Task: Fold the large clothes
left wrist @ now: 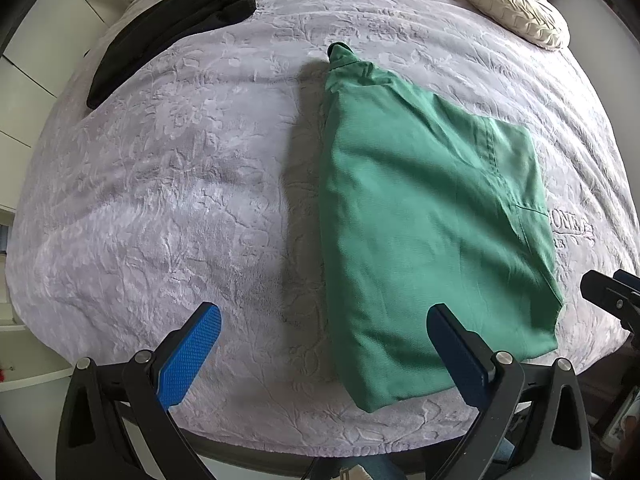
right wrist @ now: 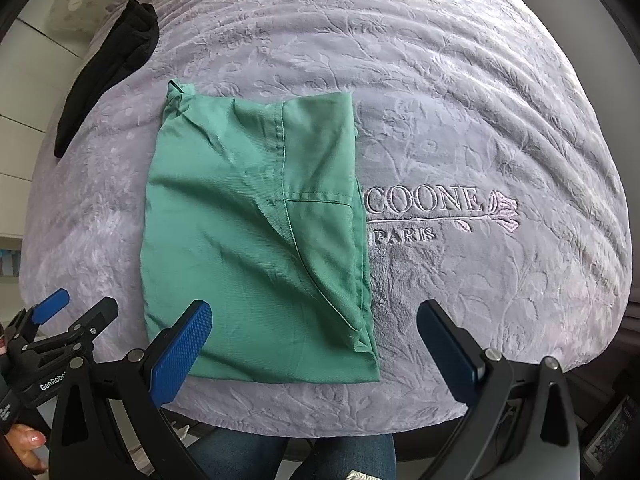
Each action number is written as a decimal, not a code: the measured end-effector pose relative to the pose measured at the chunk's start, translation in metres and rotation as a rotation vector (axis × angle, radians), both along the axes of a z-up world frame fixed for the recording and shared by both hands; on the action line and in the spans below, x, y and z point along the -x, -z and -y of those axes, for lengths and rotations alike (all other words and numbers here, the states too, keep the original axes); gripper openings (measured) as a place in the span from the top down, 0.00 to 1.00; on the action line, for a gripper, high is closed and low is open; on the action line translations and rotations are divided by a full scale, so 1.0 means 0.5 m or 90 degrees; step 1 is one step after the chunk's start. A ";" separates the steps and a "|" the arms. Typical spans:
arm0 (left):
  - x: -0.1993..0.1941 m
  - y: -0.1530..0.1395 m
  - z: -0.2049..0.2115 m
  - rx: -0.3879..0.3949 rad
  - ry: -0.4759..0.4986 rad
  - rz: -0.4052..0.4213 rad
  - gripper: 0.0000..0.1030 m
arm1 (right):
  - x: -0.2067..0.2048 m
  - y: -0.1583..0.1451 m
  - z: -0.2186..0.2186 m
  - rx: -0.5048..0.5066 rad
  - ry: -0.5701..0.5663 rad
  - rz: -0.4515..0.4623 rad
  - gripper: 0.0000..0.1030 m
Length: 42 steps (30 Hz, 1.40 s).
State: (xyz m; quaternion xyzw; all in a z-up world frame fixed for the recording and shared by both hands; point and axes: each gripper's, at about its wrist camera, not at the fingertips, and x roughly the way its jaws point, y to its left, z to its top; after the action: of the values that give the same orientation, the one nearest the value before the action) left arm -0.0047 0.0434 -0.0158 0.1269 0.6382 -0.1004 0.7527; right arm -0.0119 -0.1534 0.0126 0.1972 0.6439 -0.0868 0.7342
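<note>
From the left wrist, the left gripper (left wrist: 324, 330) is hovering with its blue-padded fingers spread wide and gripping nothing; the folded green cotton garment (left wrist: 428, 220) is lying ahead and to the right of it on the lilac embossed plush bedspread (left wrist: 168, 184), its near edge passing behind the right finger; a folded black garment (left wrist: 180, 24) is lying far ahead to the left, and a cream pleated round cushion (left wrist: 512, 4) far ahead to the right.

From the right wrist, the right gripper (right wrist: 314, 328) is likewise hanging open and empty; the green garment is lying directly ahead, reaching left behind the left finger; the left gripper is showing at the lower left, beside a person's fingers (right wrist: 30, 440).
</note>
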 end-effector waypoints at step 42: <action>-0.008 0.012 -0.007 -0.013 0.007 -0.005 0.00 | -0.003 0.013 0.003 0.001 -0.003 -0.013 0.01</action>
State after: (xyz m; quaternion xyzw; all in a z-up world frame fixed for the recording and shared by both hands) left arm -0.0005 0.0468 -0.0216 0.1376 0.6417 -0.0987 0.7481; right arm -0.0101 -0.1550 0.0059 0.1941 0.6516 -0.0879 0.7280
